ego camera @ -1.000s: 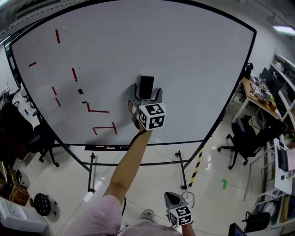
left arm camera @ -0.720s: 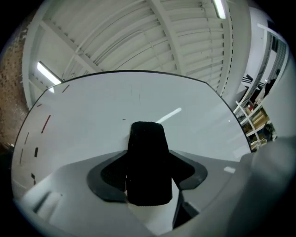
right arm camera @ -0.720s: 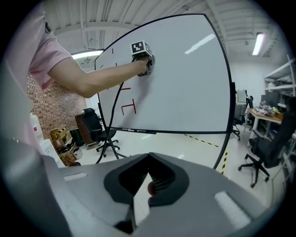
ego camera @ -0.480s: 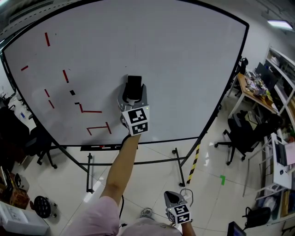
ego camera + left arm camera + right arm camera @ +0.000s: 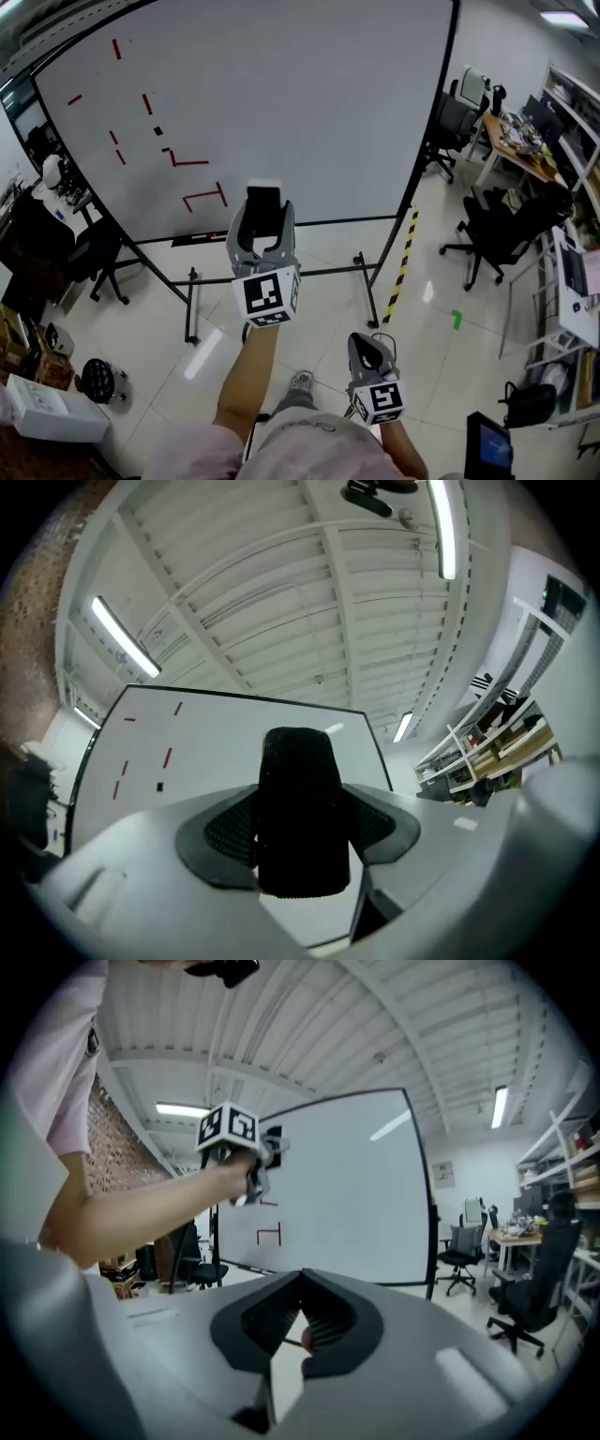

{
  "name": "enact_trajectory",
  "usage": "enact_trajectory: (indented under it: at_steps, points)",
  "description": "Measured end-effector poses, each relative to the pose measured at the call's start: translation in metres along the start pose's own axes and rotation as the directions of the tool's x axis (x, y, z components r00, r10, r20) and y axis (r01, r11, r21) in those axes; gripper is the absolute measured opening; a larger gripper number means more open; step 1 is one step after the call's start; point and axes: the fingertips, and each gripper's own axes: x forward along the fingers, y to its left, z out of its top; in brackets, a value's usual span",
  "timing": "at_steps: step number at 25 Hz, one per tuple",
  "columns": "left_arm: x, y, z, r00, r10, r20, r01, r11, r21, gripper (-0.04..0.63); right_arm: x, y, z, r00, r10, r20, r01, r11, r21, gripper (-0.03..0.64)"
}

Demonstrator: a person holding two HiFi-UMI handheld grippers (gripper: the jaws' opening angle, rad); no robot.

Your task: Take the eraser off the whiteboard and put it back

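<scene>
The black eraser (image 5: 263,201) is off the whiteboard (image 5: 300,84) and sits upright between the fingers of my left gripper (image 5: 265,216), which is shut on it a short way in front of the board's lower edge. In the left gripper view the eraser (image 5: 298,808) fills the gap between both pads, with the whiteboard (image 5: 225,747) and its red marks behind. My right gripper (image 5: 372,353) hangs low near my body, shut and empty. The right gripper view shows its jaws (image 5: 296,1324) closed together, and the left gripper (image 5: 246,1147) held up before the whiteboard (image 5: 347,1194).
Red line marks (image 5: 192,178) are on the board's left part. The board's stand (image 5: 192,309) has legs on the floor, and a yellow-black striped bar (image 5: 403,267) leans at its right. Office chairs (image 5: 497,248) and a cluttered desk (image 5: 525,141) stand at right; a white box (image 5: 47,412) at lower left.
My left gripper closed on the eraser at the board, then drew it off the whiteboard toward me. The board now looks farther away. The right gripper stays low and shut.
</scene>
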Motion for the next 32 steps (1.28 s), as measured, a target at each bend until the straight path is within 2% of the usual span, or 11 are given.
enact_trajectory:
  at_steps: [2, 4, 8, 12, 15, 18, 21, 25, 32]
  points:
    - [-0.074, -0.032, 0.004, 1.0, 0.001, -0.028, -0.002, 0.999, -0.034, 0.267, -0.052, -0.001, 0.022, 0.995, -0.013, 0.095, 0.013, 1.0, -0.002, 0.003]
    - [-0.147, -0.059, 0.011, 0.999, 0.009, -0.053, -0.011, 0.999, -0.045, 0.267, -0.106, 0.0, 0.034, 0.989, -0.017, 0.149, 0.02, 1.0, -0.015, 0.003]
    - [-0.266, -0.09, 0.034, 0.992, 0.044, -0.117, -0.048, 0.998, -0.034, 0.267, -0.19, 0.008, 0.044, 0.981, -0.02, 0.191, 0.03, 0.998, -0.05, 0.012]
    - [-0.346, -0.106, 0.074, 0.988, 0.065, -0.143, -0.072, 0.996, -0.048, 0.267, -0.247, 0.029, 0.066, 0.972, 0.013, 0.234, 0.009, 0.996, -0.093, 0.046]
    - [-0.38, -0.122, 0.095, 0.989, 0.044, -0.138, -0.055, 0.996, -0.076, 0.268, -0.271, 0.046, 0.083, 0.962, 0.038, 0.272, -0.015, 0.996, -0.085, 0.049]
    - [-0.408, -0.141, 0.106, 0.989, -0.007, -0.148, -0.005, 0.997, -0.081, 0.268, -0.287, 0.062, 0.098, 0.945, 0.06, 0.322, -0.035, 0.996, -0.082, 0.051]
    - [-0.428, -0.15, 0.11, 0.986, -0.045, -0.161, 0.033, 0.996, -0.077, 0.268, -0.293, 0.081, 0.102, 0.942, 0.068, 0.329, -0.045, 0.996, -0.078, 0.05]
    - [-0.446, -0.145, 0.113, 0.985, -0.051, -0.166, 0.036, 0.995, -0.091, 0.268, -0.291, 0.112, 0.097, 0.949, 0.103, 0.297, -0.077, 0.992, -0.099, 0.049]
    - [-0.46, -0.123, 0.122, 0.987, -0.056, -0.152, 0.042, 0.995, -0.094, 0.268, -0.289, 0.157, 0.102, 0.943, 0.15, 0.296, -0.114, 0.984, -0.134, 0.051]
